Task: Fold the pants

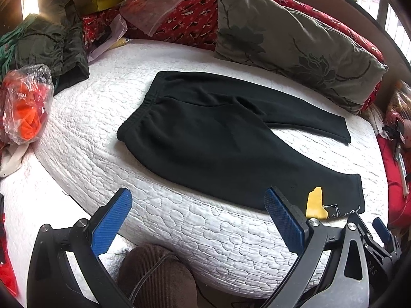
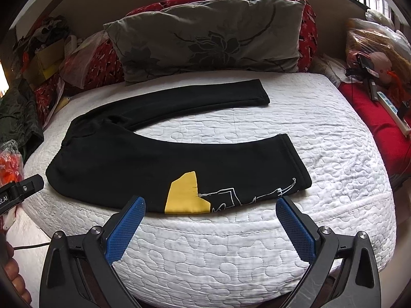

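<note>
You are working in soft, even daylight from the windows (image 1: 393, 12) at the upper right of both views, which blow out to white. A second glare patch (image 1: 30, 0) burns at the left wrist view's upper left. The white quilted mattress (image 2: 321, 133) reads bright; the black pants (image 2: 123, 159) lose nearly all fold detail. Fisheye bending curves the bed's edges, the corners vignette to black, and focus stays sharp.

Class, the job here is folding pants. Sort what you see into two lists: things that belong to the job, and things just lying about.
Belongs to the job:
- black pants, spread flat with legs apart
- left gripper, jaws open
- right gripper, jaws open
- white quilted mattress, the work surface

Just lying about:
- grey floral pillow
- orange item in plastic bag
- dark green jacket
</note>
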Demonstrator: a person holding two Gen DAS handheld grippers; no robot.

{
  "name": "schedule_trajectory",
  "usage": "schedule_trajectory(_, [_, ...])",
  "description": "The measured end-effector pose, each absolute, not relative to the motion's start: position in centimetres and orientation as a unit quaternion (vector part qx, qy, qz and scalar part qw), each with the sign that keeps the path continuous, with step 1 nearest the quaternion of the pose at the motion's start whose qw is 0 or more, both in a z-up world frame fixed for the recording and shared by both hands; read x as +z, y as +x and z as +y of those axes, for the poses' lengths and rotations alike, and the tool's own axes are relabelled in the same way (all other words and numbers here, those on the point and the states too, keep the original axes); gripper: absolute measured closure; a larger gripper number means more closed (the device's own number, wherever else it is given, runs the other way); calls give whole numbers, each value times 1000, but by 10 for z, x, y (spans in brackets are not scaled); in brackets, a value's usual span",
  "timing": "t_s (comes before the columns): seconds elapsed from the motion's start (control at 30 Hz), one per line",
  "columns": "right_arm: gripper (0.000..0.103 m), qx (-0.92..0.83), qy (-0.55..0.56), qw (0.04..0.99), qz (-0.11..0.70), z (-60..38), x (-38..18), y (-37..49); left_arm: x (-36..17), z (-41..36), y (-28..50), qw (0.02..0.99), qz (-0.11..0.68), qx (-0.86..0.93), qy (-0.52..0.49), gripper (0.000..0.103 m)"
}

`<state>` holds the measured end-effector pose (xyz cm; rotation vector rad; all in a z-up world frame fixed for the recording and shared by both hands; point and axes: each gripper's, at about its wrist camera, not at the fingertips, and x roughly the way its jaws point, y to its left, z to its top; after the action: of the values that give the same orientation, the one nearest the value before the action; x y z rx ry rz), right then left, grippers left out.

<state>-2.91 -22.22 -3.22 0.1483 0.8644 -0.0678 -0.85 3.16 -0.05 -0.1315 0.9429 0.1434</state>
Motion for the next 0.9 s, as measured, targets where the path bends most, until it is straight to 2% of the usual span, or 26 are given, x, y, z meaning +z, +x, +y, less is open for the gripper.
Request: schedule_trajectory(0.9, [1, -37, 93, 905, 415, -234, -33, -32, 6, 18, -11, 887, 453, 78, -32, 0])
